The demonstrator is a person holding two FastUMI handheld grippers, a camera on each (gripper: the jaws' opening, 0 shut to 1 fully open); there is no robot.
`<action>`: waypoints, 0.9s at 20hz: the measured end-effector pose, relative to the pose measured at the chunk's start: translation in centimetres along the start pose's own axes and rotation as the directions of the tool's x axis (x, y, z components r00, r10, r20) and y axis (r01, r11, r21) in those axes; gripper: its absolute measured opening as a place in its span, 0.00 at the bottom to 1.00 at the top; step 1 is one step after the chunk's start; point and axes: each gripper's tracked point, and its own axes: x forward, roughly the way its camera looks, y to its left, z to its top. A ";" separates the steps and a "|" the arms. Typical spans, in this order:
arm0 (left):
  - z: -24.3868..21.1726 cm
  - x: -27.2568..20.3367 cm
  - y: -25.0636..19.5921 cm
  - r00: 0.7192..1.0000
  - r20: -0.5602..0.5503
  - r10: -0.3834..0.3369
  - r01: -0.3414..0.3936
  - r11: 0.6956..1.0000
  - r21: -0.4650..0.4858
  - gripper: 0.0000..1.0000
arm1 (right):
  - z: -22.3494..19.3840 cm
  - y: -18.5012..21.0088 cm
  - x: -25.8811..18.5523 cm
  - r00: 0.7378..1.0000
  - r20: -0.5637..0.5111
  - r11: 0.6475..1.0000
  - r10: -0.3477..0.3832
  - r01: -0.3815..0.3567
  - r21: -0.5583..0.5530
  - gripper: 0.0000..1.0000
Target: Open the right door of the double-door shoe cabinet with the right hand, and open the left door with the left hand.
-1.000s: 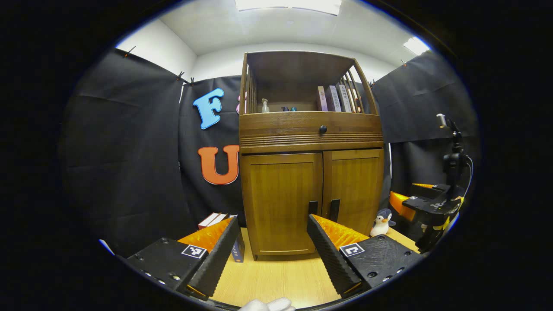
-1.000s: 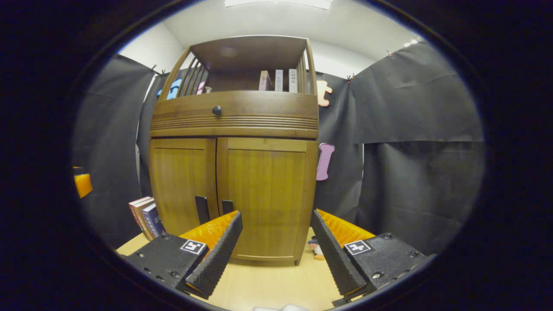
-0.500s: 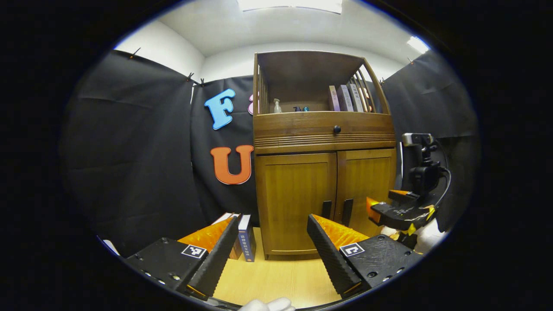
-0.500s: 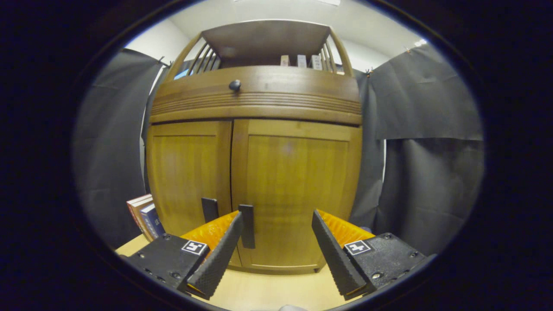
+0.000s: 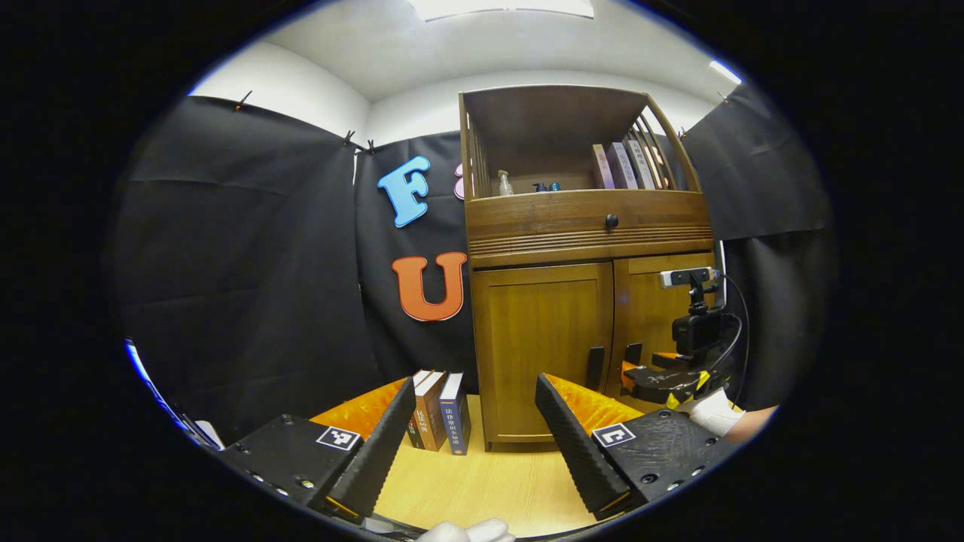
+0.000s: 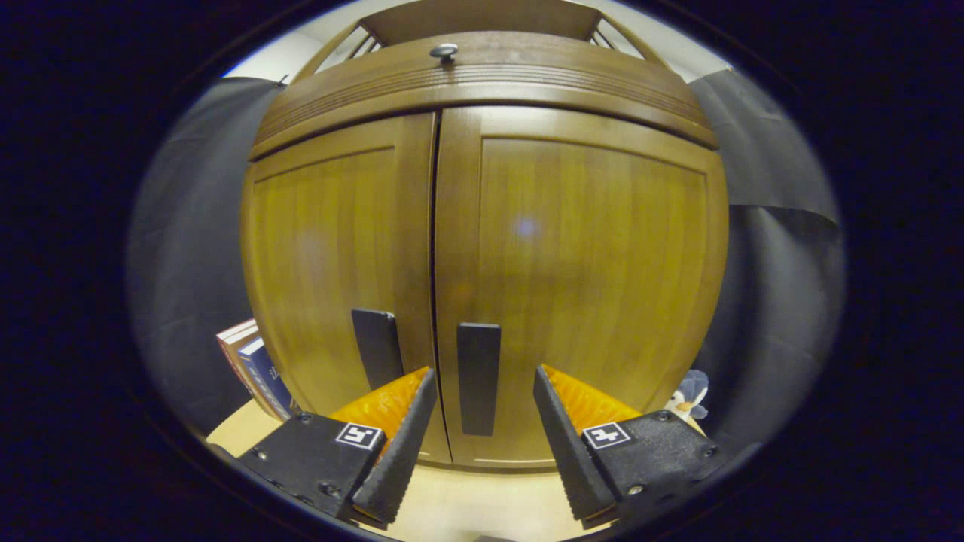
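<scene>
The wooden shoe cabinet point(image 5: 580, 226) stands on the table with both doors shut. In the right gripper view the right door point(image 6: 595, 263) looms close, and its dark vertical handle point(image 6: 478, 376) stands between the fingers of my open right gripper point(image 6: 483, 374); I cannot tell if they touch it. The left door's handle point(image 6: 376, 348) is just to its left. In the left gripper view my left gripper point(image 5: 474, 384) is open and holds nothing, well back from the left door point(image 5: 542, 346). That view also has the right gripper point(image 5: 663, 376), held by a gloved hand point(image 5: 712, 410), at the handles.
Three books point(image 5: 437, 410) stand on the light wooden table point(image 5: 489, 482) left of the cabinet. A small penguin toy point(image 6: 689, 395) sits at the cabinet's right foot. A drawer with a knob point(image 5: 611, 221) and an open shelf holding books and bottles top the cabinet.
My right gripper has moved in close to the cabinet, so the right door's handle now stands between its fingers. My left gripper has swung left, shifting the cabinet rightward in its view.
</scene>
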 end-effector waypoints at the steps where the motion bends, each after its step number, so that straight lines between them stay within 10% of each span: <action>1: 0.0 -0.1 0.0 1.000 -0.002 -0.001 0.001 1.000 -0.008 0.96 | -0.2 -0.1 0.7 1.000 -0.010 1.000 -0.004 0.004 0.002 0.81; 12: -0.1 -0.1 -0.2 1.000 -0.016 -0.013 0.013 1.000 -0.007 0.96 | -1.4 0.6 2.7 0.999 -0.051 1.000 0.018 -0.017 0.025 0.37; 18: -0.4 -1.1 0.4 1.000 -0.020 -0.009 0.008 1.000 -0.017 0.96 | -1.5 0.5 2.9 0.997 -0.065 0.999 0.029 -0.027 0.032 0.32</action>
